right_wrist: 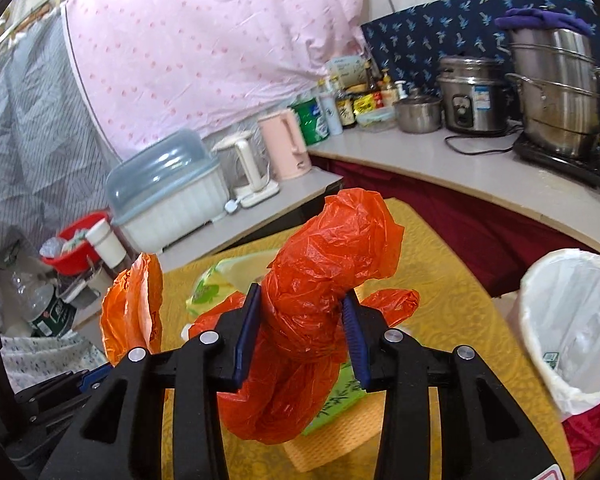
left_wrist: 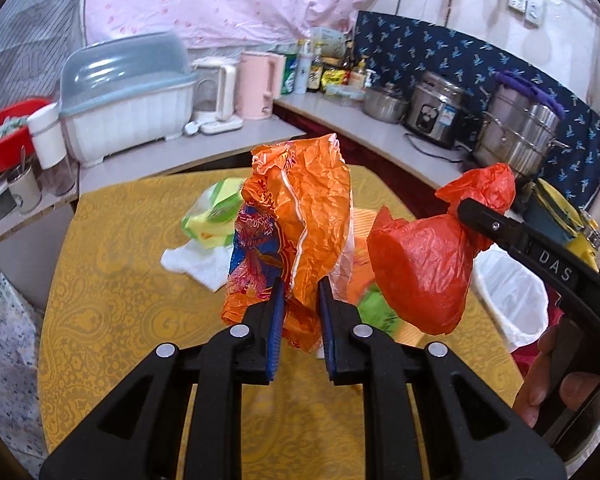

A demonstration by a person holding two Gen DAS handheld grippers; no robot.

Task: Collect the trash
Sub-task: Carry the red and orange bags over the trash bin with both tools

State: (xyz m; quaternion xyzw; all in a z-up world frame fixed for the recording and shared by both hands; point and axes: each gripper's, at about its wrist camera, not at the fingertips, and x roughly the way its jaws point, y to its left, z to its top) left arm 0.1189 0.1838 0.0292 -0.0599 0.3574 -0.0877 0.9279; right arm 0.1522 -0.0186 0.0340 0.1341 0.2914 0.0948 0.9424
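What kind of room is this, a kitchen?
Probably a home kitchen corner. On the counter stand a rice cooker, stacked steel pots and a pink kettle, with sauce bottles behind them. A lined trash bin sits beside the yellow table.

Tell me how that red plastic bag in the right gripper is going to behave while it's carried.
The red plastic bag looks thin and crinkled, so probably floppy. It bunches between the right gripper's pads and its lower part droops, so it's likely light. The glossy film may slip if the grip loosens.
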